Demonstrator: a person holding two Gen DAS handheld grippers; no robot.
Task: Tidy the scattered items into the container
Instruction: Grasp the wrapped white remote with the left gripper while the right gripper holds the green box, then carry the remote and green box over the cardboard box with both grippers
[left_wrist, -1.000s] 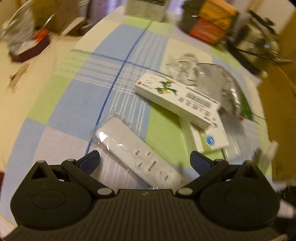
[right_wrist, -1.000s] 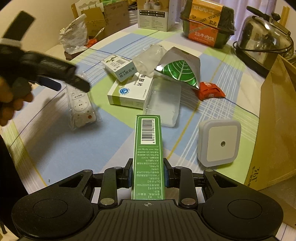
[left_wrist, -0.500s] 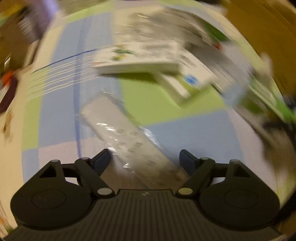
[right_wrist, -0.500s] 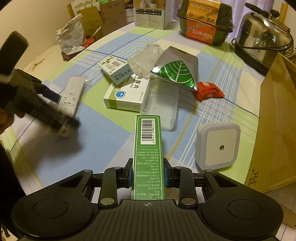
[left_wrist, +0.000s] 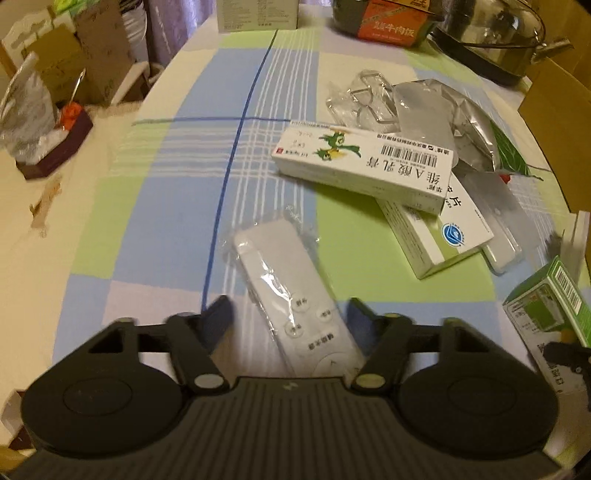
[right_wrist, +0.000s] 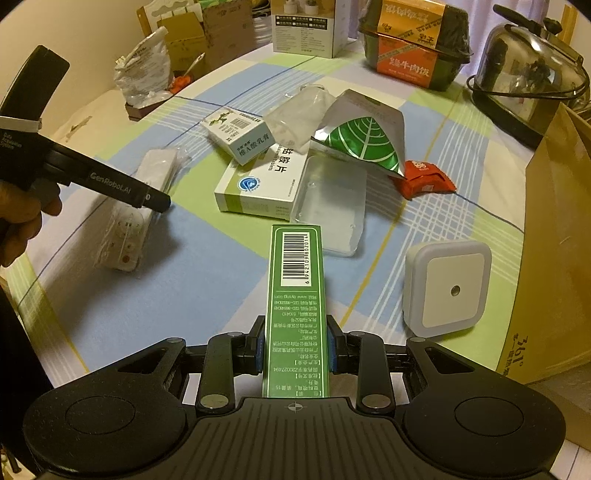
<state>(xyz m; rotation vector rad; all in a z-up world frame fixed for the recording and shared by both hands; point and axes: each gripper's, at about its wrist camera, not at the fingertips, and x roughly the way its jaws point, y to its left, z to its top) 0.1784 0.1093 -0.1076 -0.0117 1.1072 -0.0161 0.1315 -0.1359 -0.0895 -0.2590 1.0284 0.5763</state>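
Right wrist view is showing a brown paper bag (right_wrist: 554, 236) standing at the right edge of the checked tablecloth (right_wrist: 184, 295); its inside is not visible. Three cartons are showing: two white medicine boxes (right_wrist: 240, 134) (right_wrist: 258, 184), one leaning on the other, and a green box (right_wrist: 295, 306). The right gripper (right_wrist: 295, 350) is clamping the green box between nearly closed fingers, holding it level above the cloth. One square white night light (right_wrist: 447, 284) is sitting just beside the bag. One bagged white remote (left_wrist: 291, 299) is lying on the cloth. The left gripper (left_wrist: 291, 314) is reaching low over it, fingers spread wide on either side, gripping nothing, with a hand (right_wrist: 22, 218) around the handle.
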